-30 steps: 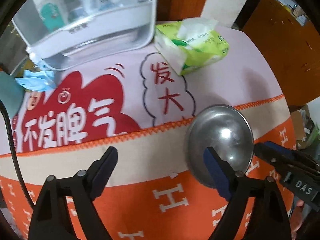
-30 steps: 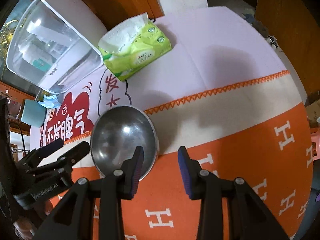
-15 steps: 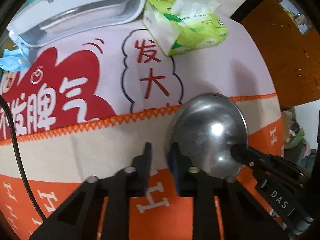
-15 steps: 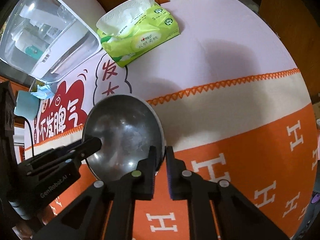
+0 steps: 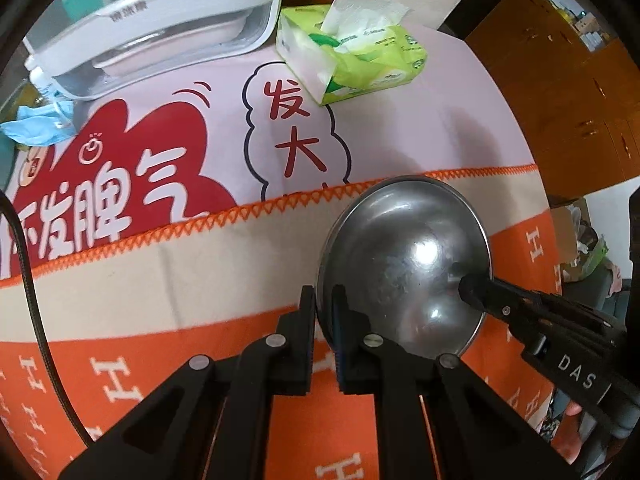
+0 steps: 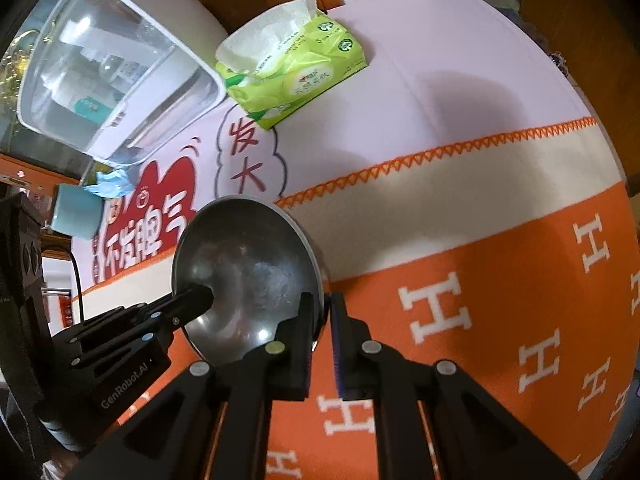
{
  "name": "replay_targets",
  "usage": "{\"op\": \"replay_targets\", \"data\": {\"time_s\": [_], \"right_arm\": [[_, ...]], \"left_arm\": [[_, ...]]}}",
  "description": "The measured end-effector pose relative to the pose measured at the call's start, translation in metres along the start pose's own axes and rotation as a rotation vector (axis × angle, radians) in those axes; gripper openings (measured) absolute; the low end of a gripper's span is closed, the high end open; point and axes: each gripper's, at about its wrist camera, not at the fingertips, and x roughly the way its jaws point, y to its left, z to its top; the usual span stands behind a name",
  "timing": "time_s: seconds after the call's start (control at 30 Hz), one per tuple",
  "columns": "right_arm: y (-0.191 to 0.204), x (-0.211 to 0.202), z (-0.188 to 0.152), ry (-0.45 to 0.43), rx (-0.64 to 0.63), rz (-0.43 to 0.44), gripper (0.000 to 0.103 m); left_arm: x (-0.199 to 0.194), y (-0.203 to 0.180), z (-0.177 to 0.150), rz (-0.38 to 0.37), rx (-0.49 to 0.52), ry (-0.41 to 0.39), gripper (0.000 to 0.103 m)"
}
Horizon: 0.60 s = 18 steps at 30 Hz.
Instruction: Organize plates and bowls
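Observation:
A round steel bowl (image 5: 404, 264) is held tilted over the orange and cream table cover. My left gripper (image 5: 322, 308) is shut on the bowl's left rim. My right gripper (image 6: 322, 316) is shut on the bowl's right rim; the bowl (image 6: 244, 272) fills the lower left of the right wrist view. Each view shows the other gripper's fingers reaching into the bowl from the opposite side. The bowl looks empty inside.
A green tissue pack (image 5: 352, 52) lies on the pink part of the cover. A clear plastic bin with a white rim (image 5: 160, 36) stands at the back left, a blue face mask (image 5: 36, 124) beside it. Wooden cabinets (image 5: 580, 92) stand at the right.
Both grippers were open beside the bowl a second ago. They closed on opposite rims, and the bowl has since risen and tilted slightly.

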Motion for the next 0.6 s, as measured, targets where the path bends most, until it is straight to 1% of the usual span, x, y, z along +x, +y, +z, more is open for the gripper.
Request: {"op": "replay_targets", "data": {"time_s": [0.2,0.43,0.6], "right_arm": [[0.017,-0.029,-0.031,-0.001,-0.027,0.042,0.008],[0.038,-0.061,-0.081,-0.001,-0.051,0.112,0.008],[0.056,-0.081,-0.119,-0.010,-0.087,0.130,0.009]], "left_arm": [[-0.044,0.002,-0.034,0.026,0.032,-0.009,0.007],[-0.097,0.014,-0.092,0.045,0.040,-0.024,0.007],[-0.127,0.021,-0.132,0.051,0.033,-0.041,0.007]]}}
